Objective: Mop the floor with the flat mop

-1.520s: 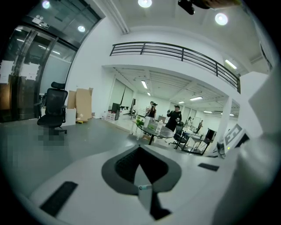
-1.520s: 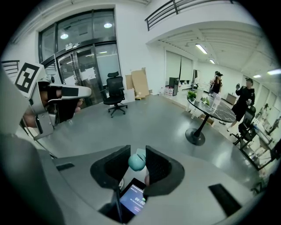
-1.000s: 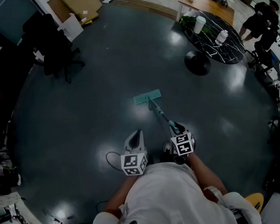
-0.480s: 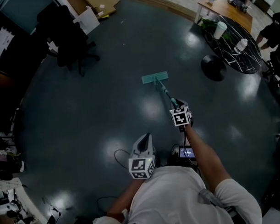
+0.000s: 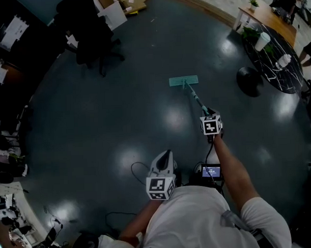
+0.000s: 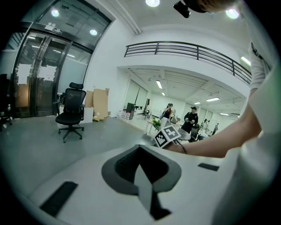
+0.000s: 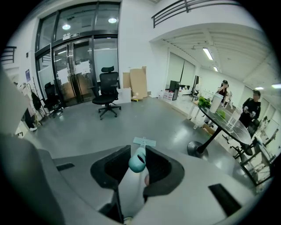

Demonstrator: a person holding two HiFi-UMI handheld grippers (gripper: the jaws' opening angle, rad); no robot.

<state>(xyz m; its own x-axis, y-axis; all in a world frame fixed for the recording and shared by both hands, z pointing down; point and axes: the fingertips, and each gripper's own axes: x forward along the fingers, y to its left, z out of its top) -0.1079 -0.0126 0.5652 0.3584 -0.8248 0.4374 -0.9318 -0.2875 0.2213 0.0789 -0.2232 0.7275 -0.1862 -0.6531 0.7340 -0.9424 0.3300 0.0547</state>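
Right gripper [image 5: 208,117]: held out at arm's length toward 1 o'clock from my body; jaws closed on the pale teal top end of the handle of the flat mop [image 5: 183,81]; in the right gripper view the rounded handle tip sat between the two dark pads, gripped on both sides.

Flat mop: head lay flat on the dark floor [image 5: 109,112] at about 12 o'clock from me; the handle slanted back from the middle of the head to my right gripper; the long edge of the head ran roughly crosswise to the handle.

Left gripper [image 5: 166,156]: carried close in front of my chest, pointing forward; jaws together with nothing between them — its own view showed the pads meeting on empty air; the marker cube [image 6: 167,136] of the other gripper showed beyond them at 1 o'clock.

Surroundings: a black office chair [image 5: 94,39] stood at 10 o'clock, well apart from the mop head; cardboard boxes [image 5: 126,0] lay beyond it at 11 o'clock; a dark round table [image 5: 275,61] on a disc foot stood at 2 o'clock, carrying a white cup [image 5: 263,41] — also well clear of the mop; a thin cable [image 5: 135,170] looped on the floor just beside my left gripper; ceiling lights glared in several patches across the floor.
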